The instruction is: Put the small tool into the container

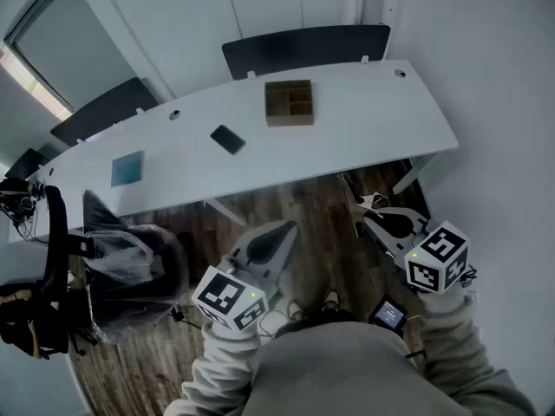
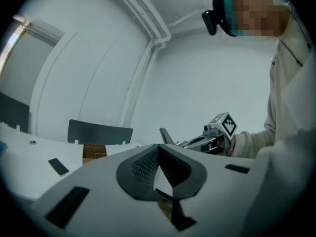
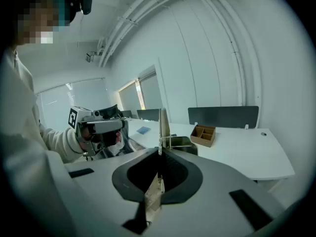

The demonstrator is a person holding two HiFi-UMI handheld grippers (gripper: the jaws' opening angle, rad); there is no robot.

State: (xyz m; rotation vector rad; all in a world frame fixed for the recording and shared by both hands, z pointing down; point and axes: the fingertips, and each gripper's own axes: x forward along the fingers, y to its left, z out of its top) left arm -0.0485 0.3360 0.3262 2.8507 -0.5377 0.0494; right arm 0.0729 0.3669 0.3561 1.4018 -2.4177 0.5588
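Holds the left gripper (image 1: 282, 232) about level and the right gripper (image 1: 360, 204) tipped slightly downward, both out ahead of the torso and well apart. Presses both pairs of jaws together, empty. Bends both sleeved arms.

long white desk (image 1: 373, 120) on dark wood floor (image 1: 321, 219), white walls (image 1: 486, 42), perhaps a window (image 1: 35, 50) left.

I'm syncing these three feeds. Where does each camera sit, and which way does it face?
Head view: on the person's head, facing steeply down at the white table, wooden box, left gripper and right gripper; sleeves, shoes show.
Left gripper view: on that gripper, facing along its jaws toward table and wall; the right sleeve shows.
Right gripper view: likewise, angled slightly down; the left sleeve shows.
All share the box.
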